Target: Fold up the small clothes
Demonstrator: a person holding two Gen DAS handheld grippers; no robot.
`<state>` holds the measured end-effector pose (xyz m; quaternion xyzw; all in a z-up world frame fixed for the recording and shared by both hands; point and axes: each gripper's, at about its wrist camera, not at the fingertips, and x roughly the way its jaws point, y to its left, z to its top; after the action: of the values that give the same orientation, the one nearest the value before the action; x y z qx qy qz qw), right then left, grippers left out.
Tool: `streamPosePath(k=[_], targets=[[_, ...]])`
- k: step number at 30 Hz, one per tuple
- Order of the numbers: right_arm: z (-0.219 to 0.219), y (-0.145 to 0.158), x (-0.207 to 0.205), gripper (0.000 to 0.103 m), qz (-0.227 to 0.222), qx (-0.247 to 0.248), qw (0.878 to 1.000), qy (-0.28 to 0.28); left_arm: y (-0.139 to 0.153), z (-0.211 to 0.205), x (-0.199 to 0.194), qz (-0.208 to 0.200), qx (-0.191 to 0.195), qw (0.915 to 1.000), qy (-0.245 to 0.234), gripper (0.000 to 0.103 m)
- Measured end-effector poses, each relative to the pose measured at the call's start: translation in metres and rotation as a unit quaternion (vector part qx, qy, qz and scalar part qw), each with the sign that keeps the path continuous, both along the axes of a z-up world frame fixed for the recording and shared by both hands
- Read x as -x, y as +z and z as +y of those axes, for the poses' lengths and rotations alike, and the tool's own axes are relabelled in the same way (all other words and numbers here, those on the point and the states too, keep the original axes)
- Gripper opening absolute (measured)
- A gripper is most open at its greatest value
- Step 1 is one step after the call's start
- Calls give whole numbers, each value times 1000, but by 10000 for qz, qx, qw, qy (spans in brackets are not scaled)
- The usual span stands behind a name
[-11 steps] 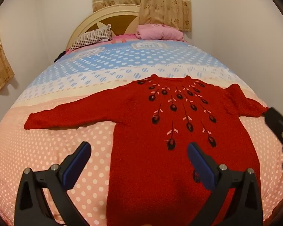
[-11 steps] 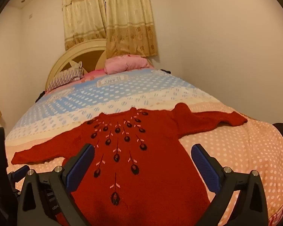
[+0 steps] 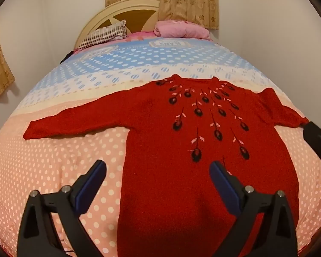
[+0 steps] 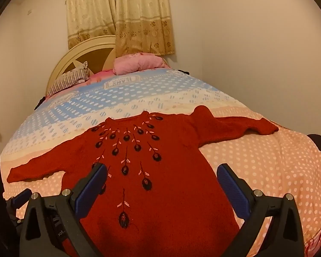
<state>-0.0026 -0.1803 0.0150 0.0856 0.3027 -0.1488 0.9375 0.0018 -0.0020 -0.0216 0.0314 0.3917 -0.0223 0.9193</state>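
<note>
Right now your red sweater (image 3: 182,150) lies flat and face up on the bed (image 3: 53,160), spread over the pink dotted part of the cover. Its neck points to 12 o'clock, toward the headboard (image 3: 126,10). One sleeve reaches out to 9 o'clock and the other to 3 o'clock, and dark flower shapes run down its front.

Your left gripper (image 3: 157,171) hangs over the sweater's bottom left edge. Its jaws are wide apart and nothing is between them. One blue pad is over the dotted cover and the other is over the red knit.

Your right gripper (image 4: 162,175) hangs over the bottom right part of the sweater. Its jaws are wide apart too and hold nothing.

Far off at 12 o'clock, a striped pillow (image 3: 104,35) and a pink pillow (image 3: 182,29) sit by the headboard, with a yellow curtain (image 4: 122,15) behind them.
</note>
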Motion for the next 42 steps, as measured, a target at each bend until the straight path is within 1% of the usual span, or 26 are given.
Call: streamPosePath(k=[5,8,15,42], targets=[[2,6,22,102,-32,-32,10000,-63,0,-1,1,-79,-129,9999,-21,99],[6,12,34,102,-28,-27,10000,-75,0,0,2,-107,-132,9999,-24,99],[5,12,35,102,-29,-58,10000,-69,2,-4,4,-126,-163,9998,-49,99],[-2,8,38,102,34,-138,9998,-133,0,-3,5,-42,-95,9999,-61,99]])
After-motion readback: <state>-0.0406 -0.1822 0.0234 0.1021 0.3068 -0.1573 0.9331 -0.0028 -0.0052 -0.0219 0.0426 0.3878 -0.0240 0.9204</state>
